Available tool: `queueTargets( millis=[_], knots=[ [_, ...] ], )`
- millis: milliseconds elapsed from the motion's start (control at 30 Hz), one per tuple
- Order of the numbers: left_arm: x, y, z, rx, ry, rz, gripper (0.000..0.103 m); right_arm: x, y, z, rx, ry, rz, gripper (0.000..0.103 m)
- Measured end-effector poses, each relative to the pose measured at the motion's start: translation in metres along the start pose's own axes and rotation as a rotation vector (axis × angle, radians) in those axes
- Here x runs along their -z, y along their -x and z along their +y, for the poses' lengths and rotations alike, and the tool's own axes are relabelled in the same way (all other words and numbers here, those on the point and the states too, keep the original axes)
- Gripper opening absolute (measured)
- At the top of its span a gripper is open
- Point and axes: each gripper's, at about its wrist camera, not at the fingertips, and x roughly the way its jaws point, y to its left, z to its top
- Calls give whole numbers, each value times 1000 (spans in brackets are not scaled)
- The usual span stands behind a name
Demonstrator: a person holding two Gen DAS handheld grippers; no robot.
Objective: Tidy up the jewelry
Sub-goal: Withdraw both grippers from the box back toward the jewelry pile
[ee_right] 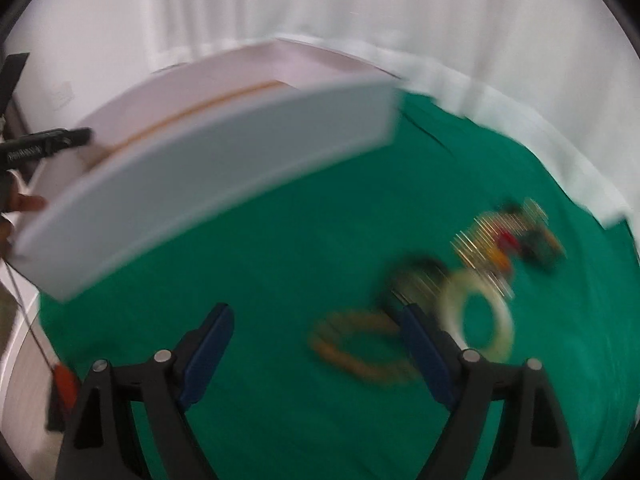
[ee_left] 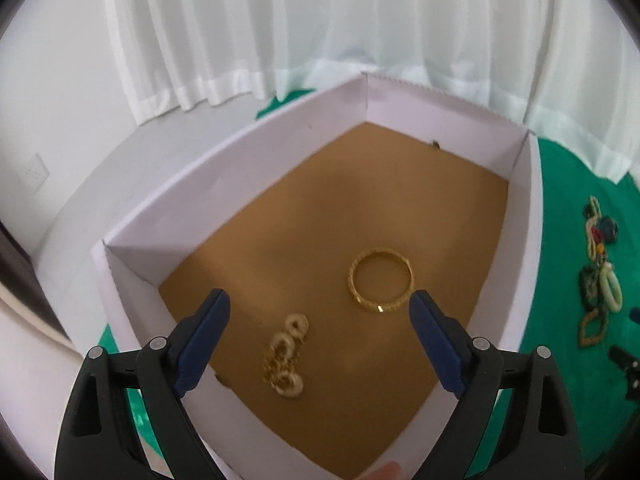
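Left wrist view. The left gripper, two black plastic arms tipped with smooth blue pads, hangs over the open white cardboard box, its jaws spread wide and nothing between them. The box has thin, matte, straight walls and a flat tan floor of felt-like texture. On that floor lie two pieces: a round gold bangle with a ridged, patterned band, close to the right pad though not touching it, and a cluster of gold-and-cream ring-shaped earrings on fine chain, nearer the left pad. The box stands on a green, slightly napped cloth; sheer white pleated curtains hang behind.

Right wrist view (heavily blurred). The right gripper, of the same black-and-blue build, is also spread open and empty above the green cloth. Still outside the box lies the rest of the jewelry: a thick, smooth cream-white bangle just beside the right pad, a thin amber-orange beaded loop lying between the pads on the cloth below, and a jumble of gold-toothed, red and dark pieces farther back, whose shapes cannot be made out. The box's outer wall curves across the upper left of this view.
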Motion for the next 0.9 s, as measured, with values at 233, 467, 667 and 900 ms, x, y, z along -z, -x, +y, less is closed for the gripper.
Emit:
queueTargets(
  millis=[233,467,667,900],
  knots=[
    [13,7,-12,-74,-45,1,92,79,14,-94,191,-221,24,87],
    [29,23,-17,-42,-10,13,92,116,18,-137,244,-337,17,88],
    [40,46,-24,6,33,-35,92,127,20,-141,247,-354,2,93],
    [34,108,-38,-15,72,-208,99,126,16,-141,218,-310,-9,95]
  ],
)
